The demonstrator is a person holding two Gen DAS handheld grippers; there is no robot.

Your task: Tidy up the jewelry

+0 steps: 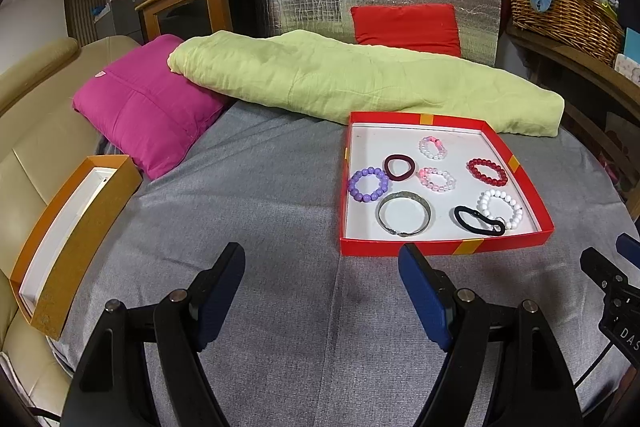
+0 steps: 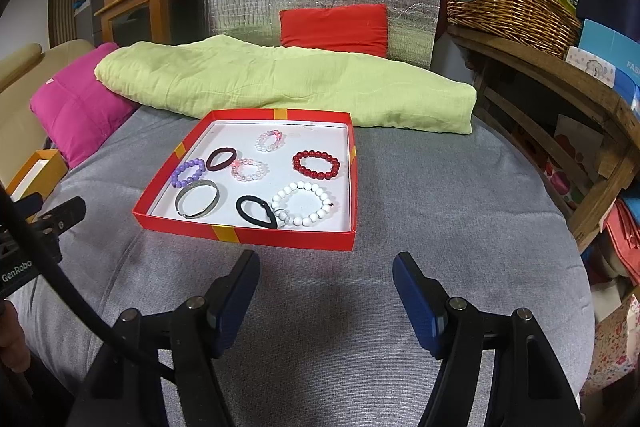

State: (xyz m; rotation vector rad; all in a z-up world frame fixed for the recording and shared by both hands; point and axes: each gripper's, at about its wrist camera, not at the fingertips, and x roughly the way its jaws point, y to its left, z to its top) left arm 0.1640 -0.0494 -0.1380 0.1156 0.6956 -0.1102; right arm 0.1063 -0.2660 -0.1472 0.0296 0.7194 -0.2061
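Observation:
A shallow red box lid (image 1: 440, 247) (image 2: 244, 235) lies on the grey cloth and holds several pieces: a purple bead bracelet (image 1: 368, 184) (image 2: 188, 173), a maroon hair tie (image 1: 399, 167) (image 2: 221, 158), a metal bangle (image 1: 404, 214) (image 2: 197, 199), a black hair tie (image 1: 478, 221) (image 2: 256, 212), a white bead bracelet (image 1: 501, 208) (image 2: 303, 203), a red bead bracelet (image 1: 487, 171) (image 2: 316, 165) and two pink-white bracelets (image 1: 437, 179) (image 2: 249, 169). My left gripper (image 1: 322, 267) is open and empty just before the box. My right gripper (image 2: 326, 275) is open and empty too.
An orange box (image 1: 72, 239) (image 2: 36, 171) with a white inside sits at the left edge of the cloth. A pink cushion (image 1: 140, 103), a green folded blanket (image 1: 340, 79) and a red cushion (image 1: 406, 27) lie behind. A wicker basket (image 2: 508, 7) stands on a shelf at right.

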